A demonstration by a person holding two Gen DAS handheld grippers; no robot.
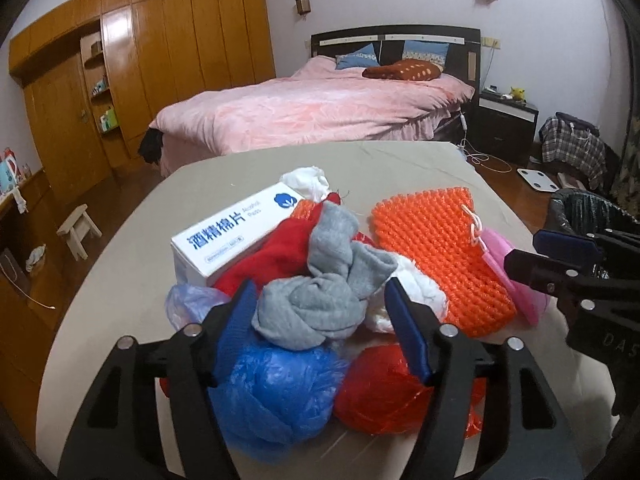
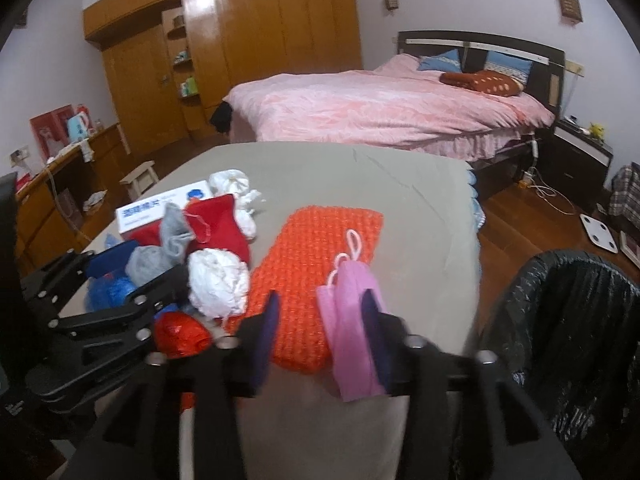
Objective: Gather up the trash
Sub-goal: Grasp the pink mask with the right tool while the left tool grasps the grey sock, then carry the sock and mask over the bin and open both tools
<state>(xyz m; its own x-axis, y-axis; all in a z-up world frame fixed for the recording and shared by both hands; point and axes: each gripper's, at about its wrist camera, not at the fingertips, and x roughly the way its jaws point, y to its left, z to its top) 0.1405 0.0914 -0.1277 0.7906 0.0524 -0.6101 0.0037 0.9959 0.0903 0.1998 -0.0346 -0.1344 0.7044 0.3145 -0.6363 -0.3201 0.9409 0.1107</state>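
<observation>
A pile of trash lies on a grey-clothed table (image 1: 132, 280). In the left wrist view my left gripper (image 1: 320, 304) is open around a grey sock (image 1: 320, 300), above a blue plastic bag (image 1: 276, 392) and a red plastic bag (image 1: 384, 392). A white alcohol-pad box (image 1: 232, 236), red cloth (image 1: 276, 256) and an orange mesh pad (image 1: 432, 256) lie behind. In the right wrist view my right gripper (image 2: 324, 320) is open over the orange pad's (image 2: 320, 256) near edge, its right finger beside a pink bag (image 2: 352, 332). A white wad (image 2: 216, 280) lies to the left.
A black-lined trash bin (image 2: 576, 320) stands right of the table, also in the left wrist view (image 1: 576, 208). A pink bed (image 1: 320, 112), a wooden wardrobe (image 1: 160, 60), a small stool (image 1: 78, 232) and a floor scale (image 2: 600, 236) stand behind.
</observation>
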